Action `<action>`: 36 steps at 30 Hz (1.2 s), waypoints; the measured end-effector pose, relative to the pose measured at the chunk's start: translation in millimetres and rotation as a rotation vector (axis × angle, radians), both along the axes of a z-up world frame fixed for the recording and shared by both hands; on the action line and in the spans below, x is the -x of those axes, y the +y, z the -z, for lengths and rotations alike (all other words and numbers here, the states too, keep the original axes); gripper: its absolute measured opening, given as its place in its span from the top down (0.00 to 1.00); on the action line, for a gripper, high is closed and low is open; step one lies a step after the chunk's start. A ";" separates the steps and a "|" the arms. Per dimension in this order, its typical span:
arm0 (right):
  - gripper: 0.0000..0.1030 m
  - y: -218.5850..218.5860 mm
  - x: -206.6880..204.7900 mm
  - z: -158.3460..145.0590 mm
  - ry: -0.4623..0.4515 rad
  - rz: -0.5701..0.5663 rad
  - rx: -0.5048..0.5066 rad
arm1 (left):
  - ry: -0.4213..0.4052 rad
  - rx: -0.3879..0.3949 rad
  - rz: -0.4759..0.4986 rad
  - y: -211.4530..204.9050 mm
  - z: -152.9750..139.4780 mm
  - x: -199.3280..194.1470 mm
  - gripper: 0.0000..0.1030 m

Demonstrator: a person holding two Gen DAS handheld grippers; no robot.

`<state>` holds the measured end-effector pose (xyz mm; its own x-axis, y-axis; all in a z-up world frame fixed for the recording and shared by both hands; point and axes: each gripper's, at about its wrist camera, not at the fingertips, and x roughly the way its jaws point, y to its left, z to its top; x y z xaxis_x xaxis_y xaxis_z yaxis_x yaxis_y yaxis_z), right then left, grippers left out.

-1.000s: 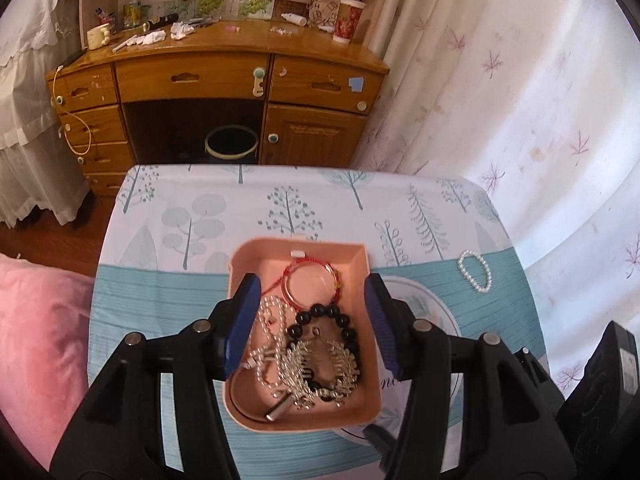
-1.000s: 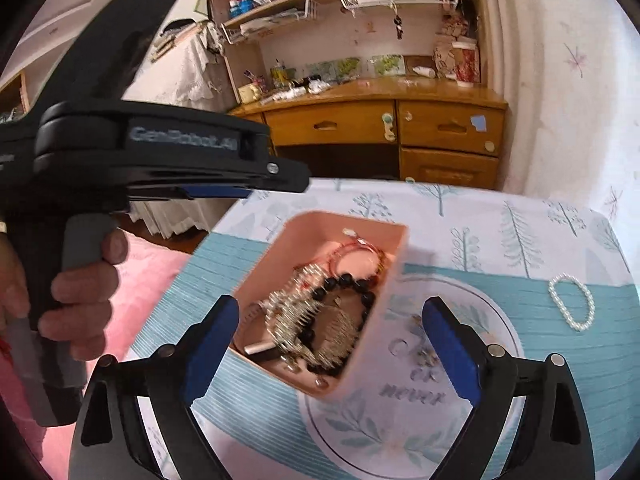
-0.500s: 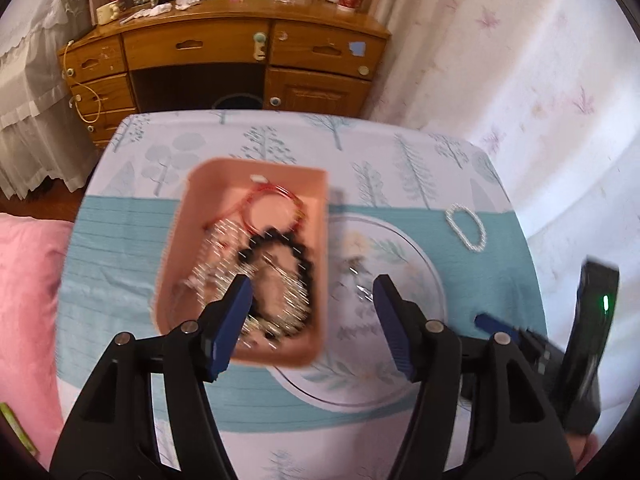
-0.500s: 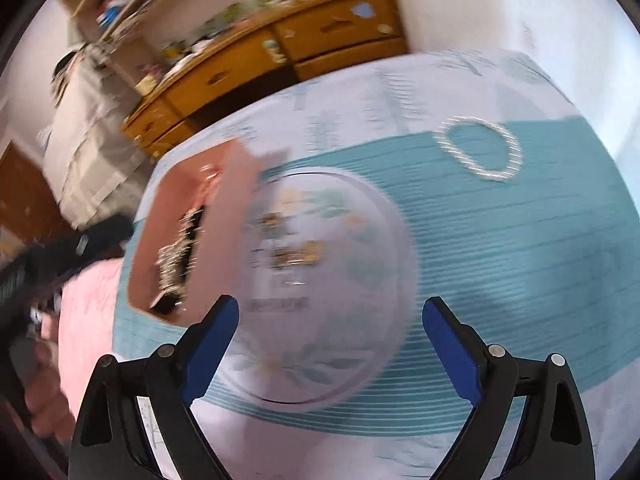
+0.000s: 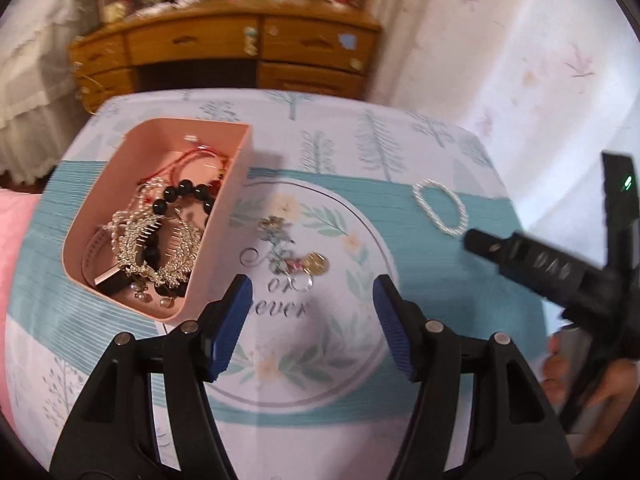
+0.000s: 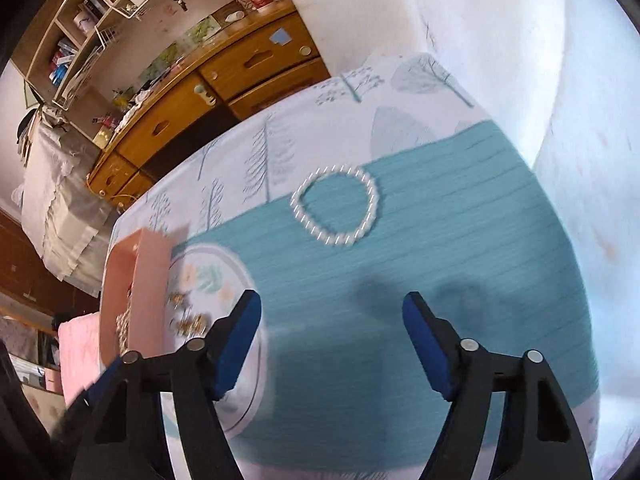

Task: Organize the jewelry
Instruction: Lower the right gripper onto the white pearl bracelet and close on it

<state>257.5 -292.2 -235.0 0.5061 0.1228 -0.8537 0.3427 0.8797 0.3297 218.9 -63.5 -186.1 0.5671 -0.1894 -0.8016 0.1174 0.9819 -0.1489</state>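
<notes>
A pink box (image 5: 236, 184) holds a black bead bracelet (image 5: 188, 192), a red string bracelet and silver hair pieces. It stands on the left of the tablecloth and also shows in the right wrist view (image 6: 148, 284). Small earrings and a gold charm (image 5: 302, 266) lie loose on the printed circle just ahead of my open, empty left gripper (image 5: 312, 304). A white pearl bracelet (image 6: 336, 204) lies on the teal band ahead of my open, empty right gripper (image 6: 332, 320); it also shows in the left wrist view (image 5: 440, 206).
A wooden desk with drawers (image 5: 224, 48) stands beyond the table's far edge. A pale curtain (image 5: 520, 60) hangs on the right. A pink cushion (image 6: 76, 356) lies left of the table. The right gripper's black body (image 5: 548, 268) reaches in from the right.
My left gripper has swung right from above the pink box to above the loose earrings. My right gripper has turned right and moved toward the pearl bracelet. Both stayed open.
</notes>
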 end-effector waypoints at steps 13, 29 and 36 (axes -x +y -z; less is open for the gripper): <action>0.59 -20.5 -69.6 29.7 0.051 -0.071 0.158 | -0.114 -0.118 -0.226 -7.8 50.5 -17.6 0.58; 0.85 -11.0 -91.4 32.0 0.077 -0.132 0.328 | -0.074 -0.069 -0.296 -1.9 63.9 -36.5 0.83; 0.91 -7.5 -86.8 32.2 0.082 -0.160 0.347 | -0.078 -0.028 -0.298 6.1 65.7 -33.9 0.85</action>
